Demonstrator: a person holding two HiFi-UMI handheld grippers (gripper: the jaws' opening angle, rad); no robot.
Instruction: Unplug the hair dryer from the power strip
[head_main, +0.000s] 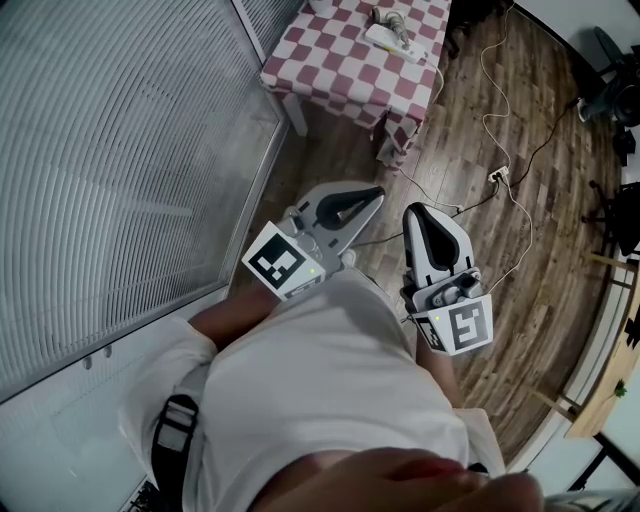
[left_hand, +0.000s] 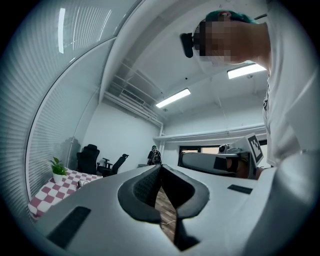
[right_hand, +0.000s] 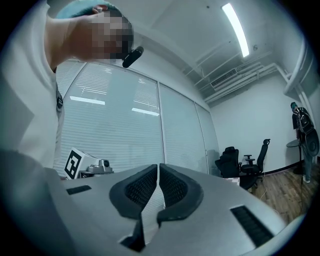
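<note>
Far ahead, in the head view, stands a table with a red-and-white checked cloth (head_main: 340, 60). A white power strip (head_main: 386, 38) lies on it with a small pale object (head_main: 389, 17) beside it, too small to make out. A white cable (head_main: 490, 100) runs from the table across the wooden floor. My left gripper (head_main: 378, 193) and right gripper (head_main: 421, 210) are held close to my body, side by side and far from the table. Both point level. The left gripper (left_hand: 161, 167) is shut on nothing, and so is the right gripper (right_hand: 158, 165).
A glass wall with blinds (head_main: 120, 160) runs along my left. Cables cross the floor to a small white socket block (head_main: 497, 177). Office chairs (right_hand: 250, 162) stand at the far wall. A potted plant (left_hand: 58, 170) sits on the checked table. A wooden bench (head_main: 605, 385) lies at the right.
</note>
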